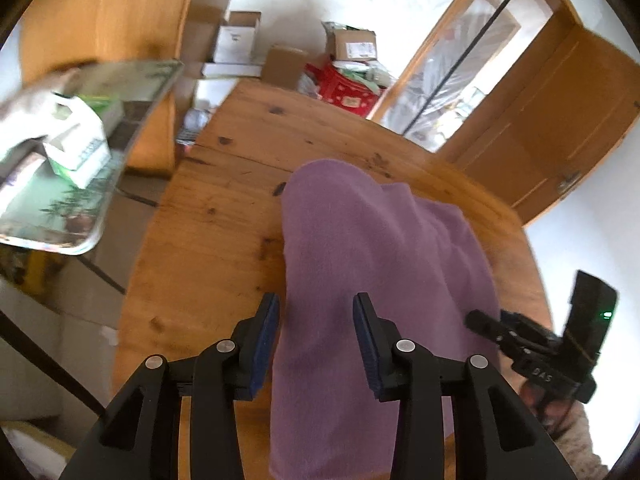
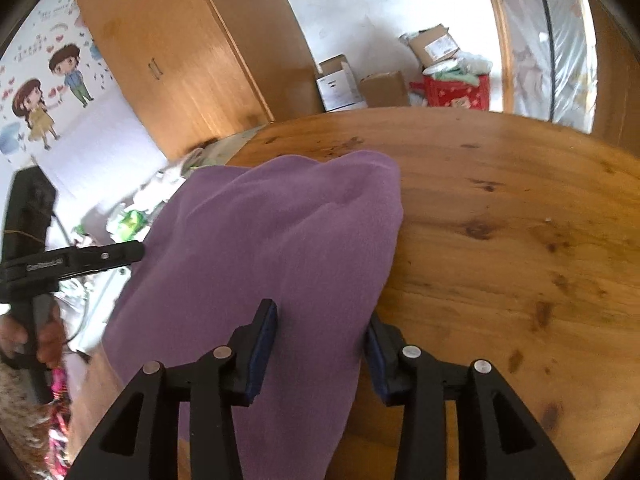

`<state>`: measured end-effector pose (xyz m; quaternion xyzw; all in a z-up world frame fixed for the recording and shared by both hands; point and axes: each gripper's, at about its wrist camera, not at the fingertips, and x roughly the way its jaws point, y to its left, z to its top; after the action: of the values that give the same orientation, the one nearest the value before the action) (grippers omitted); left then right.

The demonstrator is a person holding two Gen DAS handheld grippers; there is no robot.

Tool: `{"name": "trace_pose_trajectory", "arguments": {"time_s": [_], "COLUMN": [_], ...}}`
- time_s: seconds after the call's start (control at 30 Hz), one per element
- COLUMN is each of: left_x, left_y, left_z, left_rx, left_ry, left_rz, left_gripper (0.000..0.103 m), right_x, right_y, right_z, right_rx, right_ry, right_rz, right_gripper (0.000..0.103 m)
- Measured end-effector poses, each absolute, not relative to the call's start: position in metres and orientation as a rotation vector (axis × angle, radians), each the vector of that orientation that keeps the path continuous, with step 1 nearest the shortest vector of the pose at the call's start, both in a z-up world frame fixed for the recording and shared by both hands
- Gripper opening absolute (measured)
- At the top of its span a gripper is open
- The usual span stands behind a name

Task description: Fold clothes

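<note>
Purple fleece cloth, soft, rumpled, folded: on round knotty pine tabletop. Left gripper and right gripper: wide, pads off cloth. Cardboard boxes, red bag: beyond tabletop.

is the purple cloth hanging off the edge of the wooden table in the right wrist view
Yes, the purple cloth lies on the wooden table and its left part hangs past the table's edge.

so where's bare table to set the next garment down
Bare wood lies on the round wooden table beyond the folded purple fleece cloth and on its right-claw side, with a narrower strip on its other side. The glass side table with cartons is crowded.
</note>
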<state>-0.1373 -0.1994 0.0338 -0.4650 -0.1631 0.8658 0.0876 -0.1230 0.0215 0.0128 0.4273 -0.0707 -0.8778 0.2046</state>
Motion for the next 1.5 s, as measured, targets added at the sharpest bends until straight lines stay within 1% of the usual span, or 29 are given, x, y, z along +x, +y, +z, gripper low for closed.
{"name": "trace_pose_trajectory", "arguments": {"time_s": [0.17, 0.27, 0.4, 0.5, 0.63, 0.73, 0.83, 1.1, 1.37, 1.5], "left_x": [-0.107, -0.092, -0.072, -0.059, -0.047, -0.040, -0.039, -0.040, -0.047, -0.049], "left_y": [-0.185, -0.180, -0.164, -0.155, -0.141, -0.130, -0.128, -0.124, -0.121, -0.120], "left_z": [0.039, 0.036, 0.038, 0.037, 0.028, 0.021, 0.014, 0.005, -0.006, -0.010], "left_rx": [-1.340, -1.310, -1.255, -1.243, -1.260, -1.279, -1.296, -1.331, -1.363, -1.366], "left_ry": [-0.433, -0.434, -0.338, -0.343, -0.277, -0.179, -0.199, -0.156, -0.172, -0.177], "left_rz": [2.649, 2.690, 2.760, 2.766, 2.796, 2.827, 2.805, 2.834, 2.807, 2.806], "left_gripper": [0.040, 0.040, 0.040, 0.040, 0.040, 0.040, 0.040, 0.040, 0.040, 0.040], "right_x": [-0.096, -0.075, -0.056, -0.042, -0.025, -0.019, -0.018, -0.021, -0.023, -0.027], "right_y": [0.018, 0.012, 0.001, -0.003, -0.008, -0.011, -0.012, -0.012, -0.011, -0.011], "right_z": [0.020, 0.024, 0.024, 0.022, 0.018, 0.015, 0.013, 0.005, -0.006, -0.008], "right_rx": [1.208, 1.188, 1.173, 1.191, 1.220, 1.246, 1.261, 1.310, 1.355, 1.347], "right_ry": [-0.176, -0.116, -0.062, -0.034, 0.024, 0.048, 0.053, 0.059, 0.082, 0.088], "right_rz": [-2.505, -2.521, -2.545, -2.584, -2.621, -2.624, -2.646, -2.683, -2.722, -2.742], "right_gripper": [0.049, 0.050, 0.051, 0.052, 0.053, 0.053, 0.053, 0.053, 0.053, 0.057]}}
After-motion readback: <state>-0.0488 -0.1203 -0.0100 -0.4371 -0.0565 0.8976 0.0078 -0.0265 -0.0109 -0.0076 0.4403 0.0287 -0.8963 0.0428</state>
